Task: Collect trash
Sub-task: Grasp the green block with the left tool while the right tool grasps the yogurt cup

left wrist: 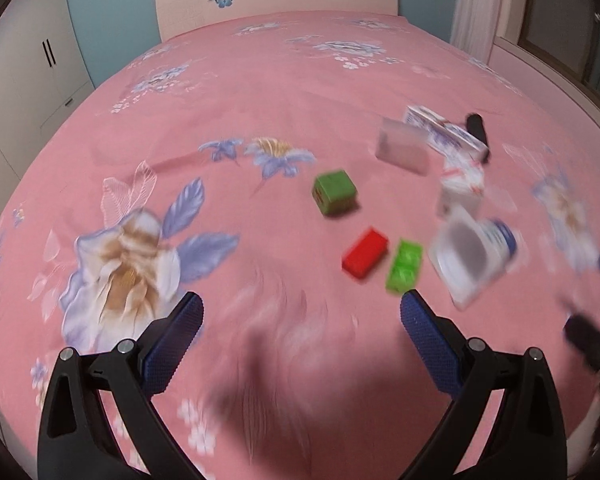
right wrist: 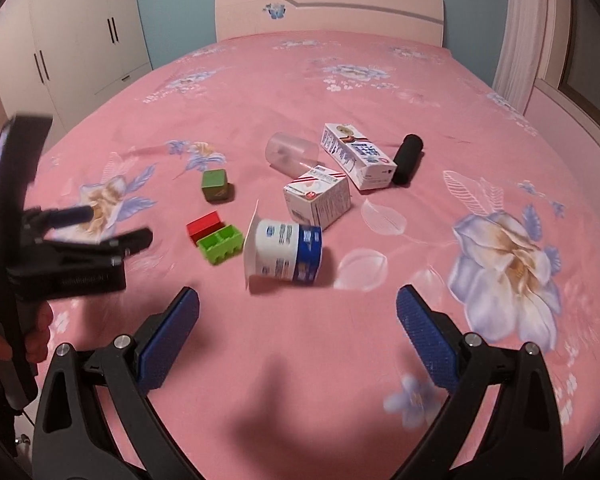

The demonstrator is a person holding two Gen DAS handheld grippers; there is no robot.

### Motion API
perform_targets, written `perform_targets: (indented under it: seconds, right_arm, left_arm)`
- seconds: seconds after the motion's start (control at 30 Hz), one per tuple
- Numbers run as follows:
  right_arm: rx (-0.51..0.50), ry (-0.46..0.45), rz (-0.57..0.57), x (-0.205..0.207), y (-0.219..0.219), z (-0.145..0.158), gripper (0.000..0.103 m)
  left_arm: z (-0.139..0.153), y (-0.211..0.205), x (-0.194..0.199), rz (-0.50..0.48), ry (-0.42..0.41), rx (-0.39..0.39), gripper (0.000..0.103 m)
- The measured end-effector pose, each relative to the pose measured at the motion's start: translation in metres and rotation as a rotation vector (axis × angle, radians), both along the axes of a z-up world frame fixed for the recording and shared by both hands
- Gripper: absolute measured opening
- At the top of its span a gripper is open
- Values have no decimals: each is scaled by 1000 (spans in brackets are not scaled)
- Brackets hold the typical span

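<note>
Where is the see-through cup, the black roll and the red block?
clear cup (right wrist: 290,154), right wrist view, on its curved side.
black roll (right wrist: 407,159), right wrist view, middle of its body.
red block (right wrist: 205,225), right wrist view, on its top face.

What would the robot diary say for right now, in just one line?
stage: approach | left hand-held gripper: open, empty | right hand-held gripper: open, empty | nearest trash: tipped yogurt cup on bed | collected: nothing visible

Honestly you won't get any readable text here: the long carton (right wrist: 358,156), the small box (right wrist: 318,196) and the tipped tub (right wrist: 288,250) all carry print, and the left hand-held gripper (right wrist: 112,242) has faint lettering, but it's all too blurry.
</note>
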State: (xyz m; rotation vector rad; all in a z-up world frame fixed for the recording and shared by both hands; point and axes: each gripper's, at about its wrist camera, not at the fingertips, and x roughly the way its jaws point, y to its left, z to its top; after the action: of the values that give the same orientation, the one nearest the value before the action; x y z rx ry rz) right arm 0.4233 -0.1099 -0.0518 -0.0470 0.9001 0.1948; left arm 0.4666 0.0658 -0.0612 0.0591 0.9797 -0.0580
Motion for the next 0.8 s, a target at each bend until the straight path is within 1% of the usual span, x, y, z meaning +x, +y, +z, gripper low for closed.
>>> perform_targets:
  seconds: [0.13,0.3,0.43,0.47,0.5,0.57,0.6,0.63,0.67,0.7,0.73,0.77,0.8]
  right_arm:
    - [-23,14,-9,25,7,-14,96]
    - [-31,39,-7,55,16,-32,96]
    - [-32,52,-4,71,20,-41,96]
    - [-30,55,-4,75,21,-43,96]
    - [-26,58,-5,79,21,-45,96]
    - [-28,68,-7,85,23,-50,96]
    - [-28,73,-5,88,24,-52,96]
    - [-31,75,-4,89,25,-55,96]
    - [-38,79,-5,93,25,-58,92]
    - [-41,87,-6,96,26,-61,82]
    - [-40,100,-5,97,26,-64,77]
    - [-29,124,0,101,26,-70,67]
    - [-14,150,6,105,25,-75,62]
  left_arm:
    - [-4,-1,41,24,24,-30,101]
    - [-21,-5,87,62,79,-61,101]
    - [-36,-8,112,96,121,-83,101]
    - [-41,-10,118,103,131,-85,98]
    - [-44,-11,122,108,140,-85,95]
    - [-53,-14,131,111,169,-99,72]
    - [-58,-15,133,112,189,-115,69]
    - [-61,-15,134,115,197,-120,68]
    - [-64,-18,135,118,196,-108,67]
    - [-66,-20,136,117,192,-90,65]
    - [-67,-23,137,115,187,-74,61]
    - [-67,-25,136,111,182,-60,54]
    - [-68,-27,136,105,179,-56,50]
